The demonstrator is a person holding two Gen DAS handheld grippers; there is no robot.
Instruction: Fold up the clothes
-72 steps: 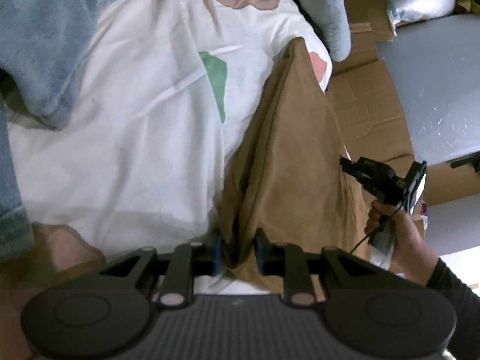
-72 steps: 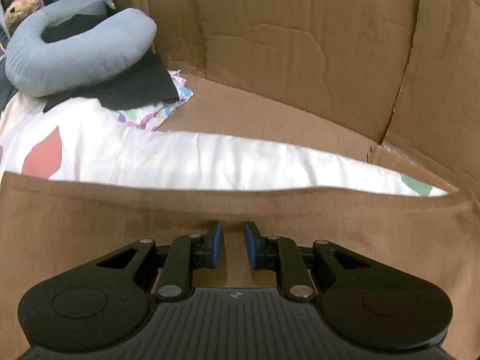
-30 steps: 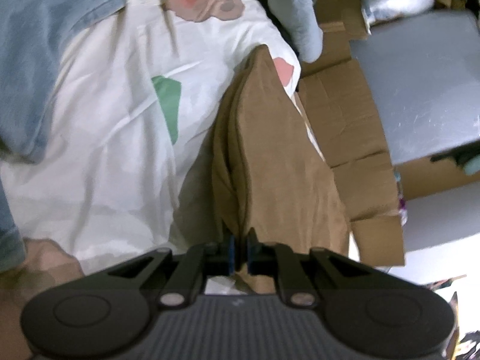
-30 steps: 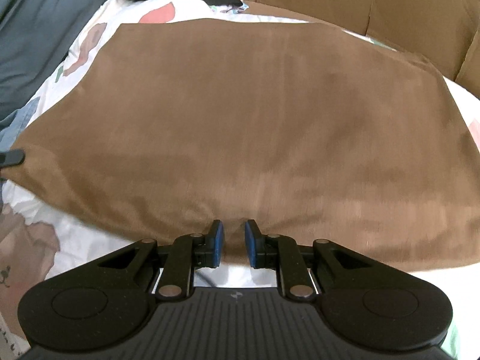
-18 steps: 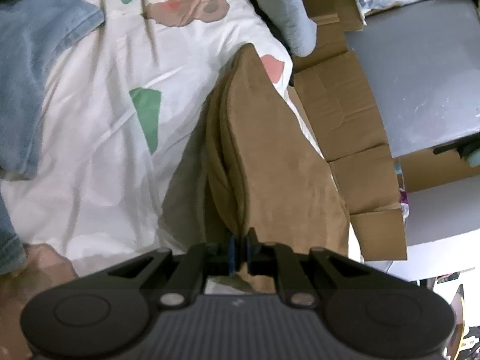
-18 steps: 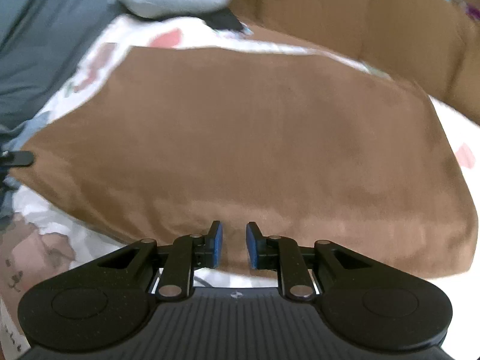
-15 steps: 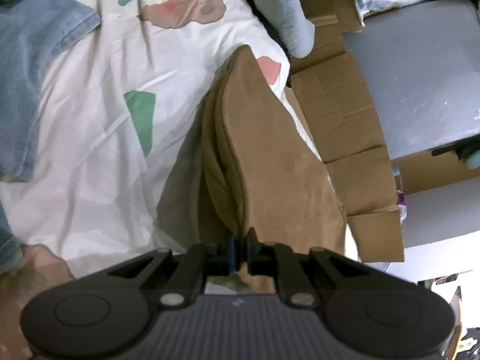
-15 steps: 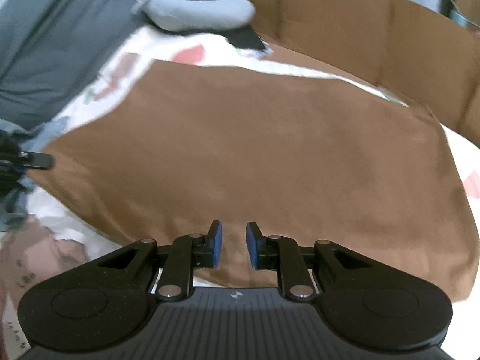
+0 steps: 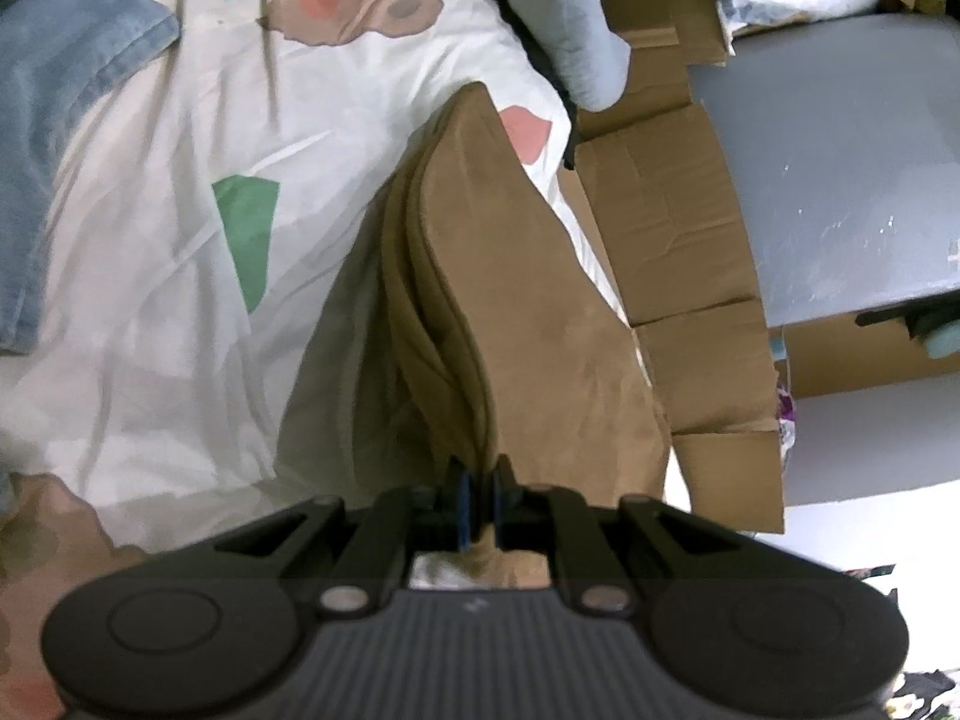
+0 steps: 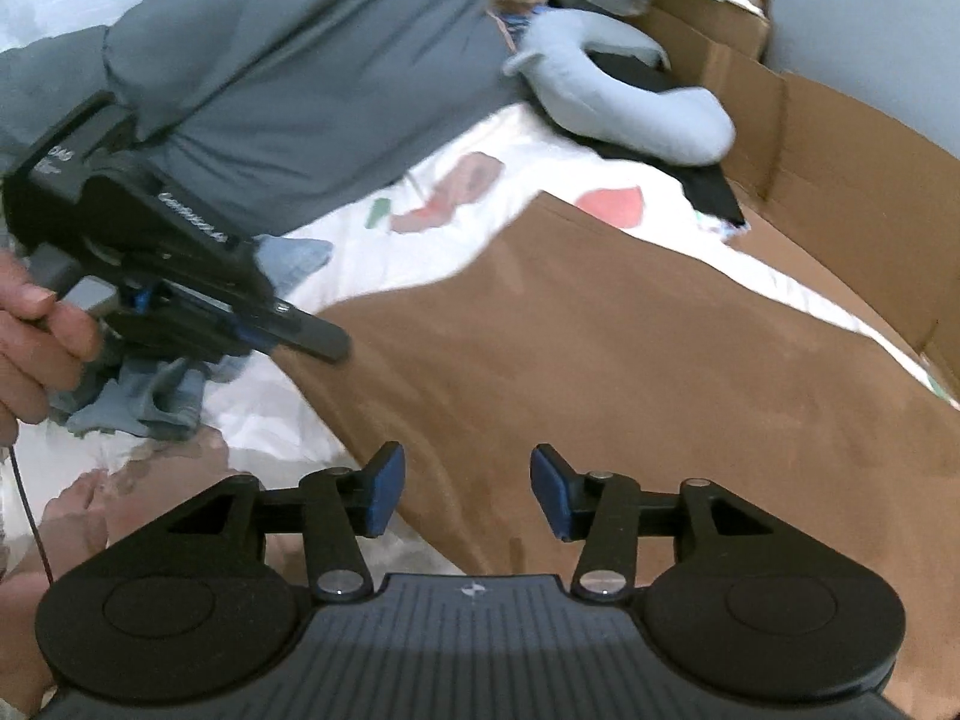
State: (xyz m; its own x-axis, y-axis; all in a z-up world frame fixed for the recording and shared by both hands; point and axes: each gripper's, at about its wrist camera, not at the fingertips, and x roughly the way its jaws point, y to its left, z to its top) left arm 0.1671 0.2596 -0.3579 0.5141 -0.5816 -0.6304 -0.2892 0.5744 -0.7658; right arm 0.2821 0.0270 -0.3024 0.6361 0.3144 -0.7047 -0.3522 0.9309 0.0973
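Brown cloth lies spread on our white patterned bed sheet, beside the cardboard. At its left corner our left tongs are pressed together, pinching the cloth's edge. Our right tongs hang spread above the cloth, gripping nothing.

**Readable text: barely any**

Only lettering I can spot is on the left gripper as seen from the right wrist view; there's a white word printed along its black body, too blurred to make out; a second bit of white print sits on the back end near the hand, also unreadable; the left wrist view has no text at all.
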